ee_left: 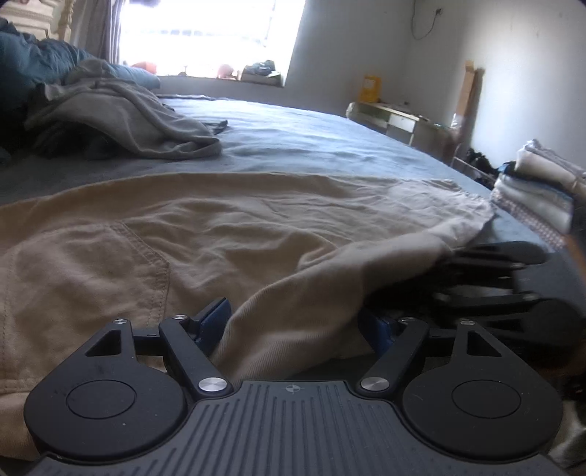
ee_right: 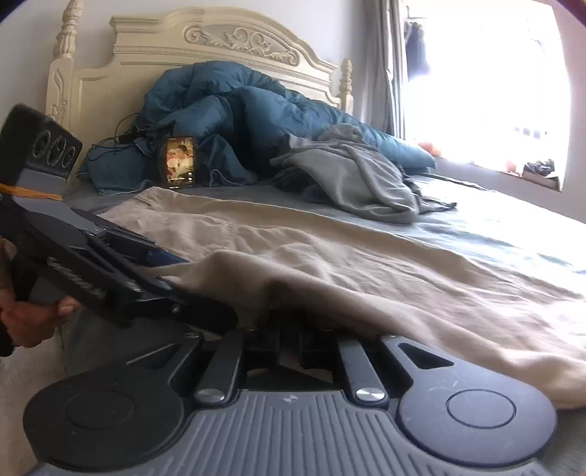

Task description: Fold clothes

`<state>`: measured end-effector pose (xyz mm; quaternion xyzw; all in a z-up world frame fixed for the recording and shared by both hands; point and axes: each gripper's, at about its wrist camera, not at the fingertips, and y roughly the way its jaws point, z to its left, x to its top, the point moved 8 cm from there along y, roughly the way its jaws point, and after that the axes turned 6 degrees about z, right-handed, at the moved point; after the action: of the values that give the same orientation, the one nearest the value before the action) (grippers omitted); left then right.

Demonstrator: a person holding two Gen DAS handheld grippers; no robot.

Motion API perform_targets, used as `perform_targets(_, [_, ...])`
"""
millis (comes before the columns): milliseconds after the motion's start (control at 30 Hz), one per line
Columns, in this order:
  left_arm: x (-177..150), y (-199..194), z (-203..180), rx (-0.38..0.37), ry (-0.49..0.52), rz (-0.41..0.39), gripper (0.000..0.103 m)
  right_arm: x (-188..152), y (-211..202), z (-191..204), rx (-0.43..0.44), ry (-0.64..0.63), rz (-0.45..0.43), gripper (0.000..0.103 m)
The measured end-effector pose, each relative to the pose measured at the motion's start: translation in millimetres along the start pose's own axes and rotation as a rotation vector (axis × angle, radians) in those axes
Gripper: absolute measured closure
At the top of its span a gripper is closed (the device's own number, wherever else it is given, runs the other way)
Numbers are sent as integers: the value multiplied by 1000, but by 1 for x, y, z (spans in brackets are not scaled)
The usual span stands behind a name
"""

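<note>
Beige trousers (ee_left: 205, 234) lie spread flat on the blue-grey bed sheet (ee_left: 300, 135), back pocket showing at the left. My left gripper (ee_left: 296, 322) is open, its blue pads (ee_left: 214, 318) wide apart around a raised fold of the trousers' near edge. My right gripper (ee_right: 289, 333) has its fingers drawn close together on the same near edge, which drapes over the fingertips and hides them. The right gripper also shows in the left wrist view (ee_left: 487, 278), just right of the lifted fold. The trousers fill the right wrist view (ee_right: 366, 263).
A crumpled grey garment (ee_left: 124, 117) and a blue duvet (ee_right: 234, 110) lie near the cream headboard (ee_right: 205, 40). A lit phone (ee_right: 179, 161) leans on the bedding. A stack of folded clothes (ee_left: 542, 190) sits at the bed's right edge. A window (ee_left: 212, 33) is behind.
</note>
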<state>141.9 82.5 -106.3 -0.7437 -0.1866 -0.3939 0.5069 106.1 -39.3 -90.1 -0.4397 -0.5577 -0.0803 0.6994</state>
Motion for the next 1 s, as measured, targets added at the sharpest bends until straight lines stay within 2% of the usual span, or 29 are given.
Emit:
perform_targets(67, [0,0,-1,17,16,-2,27,-2,-17,-4,43,35,22,67])
perform_targets(167, [-1,0,-3,37,38,-1,27,4,-44,-6,149,97,31,67])
perform_targets(267, [-2,0,-4,46,45,1,27,23,-66,-6,190,137,-42,67])
perform_targets(400, [-2,0,-4,52,38,2,27,49,-66,-5,168,116,-121,72])
perform_targets(433, [-2,-1,-3,52,36,2,27,48,-58,-4,166,97,-102,74])
perform_targets(500, [-3,-2,-2,52,29,-1,27,41,-40,-1,160,52,-38,89])
perform_targets(567, [-4,-4,-2,53,26,-4,27,28,-22,1,141,3,39,92])
perform_targets(667, [-5,-8,-2,53,31,-4,28,14,-8,4,130,-26,90,93])
perform_targets(867, [-4,-36,-7,-64,31,-28,27,5,9,9,85,-76,91,93])
perform_targets(933, [1,-47,-11,-119,22,-59,26,2,11,9,72,-108,82,93])
perform_targets(1000, [9,-51,-14,-141,32,-81,24,1,14,10,59,-144,72,93])
